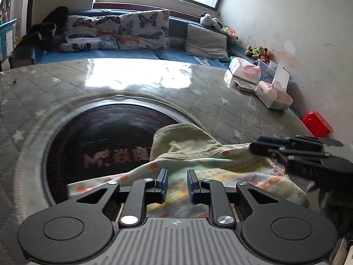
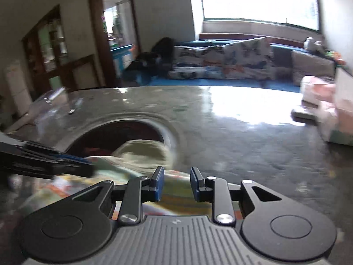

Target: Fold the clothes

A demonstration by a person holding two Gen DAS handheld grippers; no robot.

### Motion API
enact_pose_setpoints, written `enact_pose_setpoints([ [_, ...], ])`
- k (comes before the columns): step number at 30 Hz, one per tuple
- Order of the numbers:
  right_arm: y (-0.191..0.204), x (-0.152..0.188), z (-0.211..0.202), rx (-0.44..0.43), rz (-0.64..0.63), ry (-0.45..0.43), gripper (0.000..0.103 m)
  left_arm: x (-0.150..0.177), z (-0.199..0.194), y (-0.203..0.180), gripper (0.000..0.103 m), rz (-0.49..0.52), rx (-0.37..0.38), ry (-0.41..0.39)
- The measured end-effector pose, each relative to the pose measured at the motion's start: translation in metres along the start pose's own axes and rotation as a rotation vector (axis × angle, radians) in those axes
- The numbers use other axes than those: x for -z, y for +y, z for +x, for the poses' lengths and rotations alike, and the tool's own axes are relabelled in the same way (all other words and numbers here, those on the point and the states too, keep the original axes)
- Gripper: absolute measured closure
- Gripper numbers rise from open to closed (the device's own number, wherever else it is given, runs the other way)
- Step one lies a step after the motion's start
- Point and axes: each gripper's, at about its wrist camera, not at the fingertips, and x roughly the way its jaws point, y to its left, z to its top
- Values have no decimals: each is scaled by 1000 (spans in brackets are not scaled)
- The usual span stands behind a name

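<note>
A small garment (image 1: 220, 172), pale with an orange and yellow print and an olive-green part (image 1: 183, 141), lies on the table and partly over a round black inset (image 1: 99, 137). My left gripper (image 1: 177, 184) hovers over its near edge. The blue pads stand a narrow gap apart with only cloth showing below them. My right gripper (image 1: 253, 148) reaches in from the right, tips at the garment's far right edge. In the right wrist view its jaws (image 2: 176, 184) also stand slightly apart above the garment (image 2: 141, 152). There the left gripper (image 2: 88, 167) is blurred at the left.
The table (image 1: 231, 114) has a grey-green quilted cover under a glossy sheet. Tissue boxes (image 1: 275, 95) and a pink pack (image 1: 245, 70) sit at its right side, a red box (image 1: 317, 123) beyond. A blue sofa with butterfly cushions (image 1: 141, 31) stands under the window.
</note>
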Motion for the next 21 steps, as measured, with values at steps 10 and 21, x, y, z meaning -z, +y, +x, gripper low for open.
enact_pose_setpoints([
  [10, 12, 2, 39, 1, -5, 70, 79, -1, 17, 13, 83, -71, 2, 9],
  [21, 43, 9, -2, -98, -113, 52, 78, 26, -29, -12, 83, -3, 65, -28],
])
